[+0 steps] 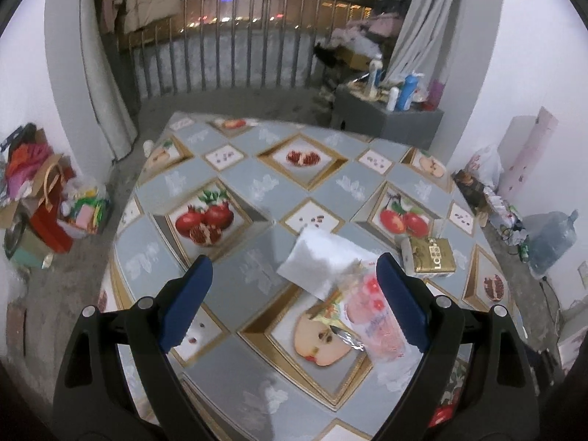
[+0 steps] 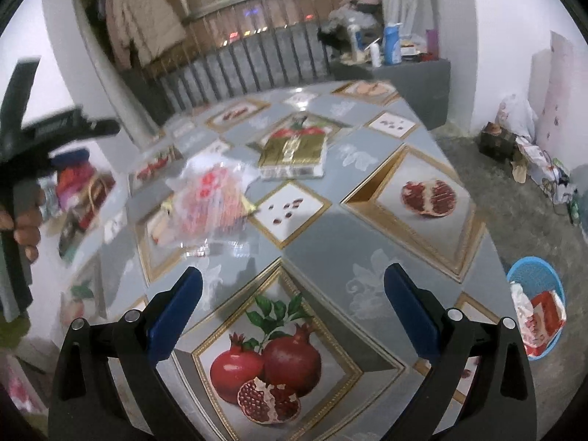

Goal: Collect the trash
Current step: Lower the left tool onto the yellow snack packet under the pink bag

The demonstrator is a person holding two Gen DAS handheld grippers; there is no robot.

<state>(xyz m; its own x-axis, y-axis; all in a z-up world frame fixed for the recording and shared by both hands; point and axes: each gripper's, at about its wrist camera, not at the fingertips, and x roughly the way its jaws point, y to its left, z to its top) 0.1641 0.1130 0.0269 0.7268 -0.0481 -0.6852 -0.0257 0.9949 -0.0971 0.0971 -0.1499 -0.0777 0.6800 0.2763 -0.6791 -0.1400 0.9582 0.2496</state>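
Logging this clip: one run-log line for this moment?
left gripper: open, over pink wrapper | right gripper: open, empty | gold pack: on table | blue basket: floor

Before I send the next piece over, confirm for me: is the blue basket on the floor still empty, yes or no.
No: in the right wrist view the blue basket on the floor already holds red-and-white packaging.

Dim, cool indoor light with strong fisheye curvature and dark vignetted corners; the right wrist view shows motion blur.
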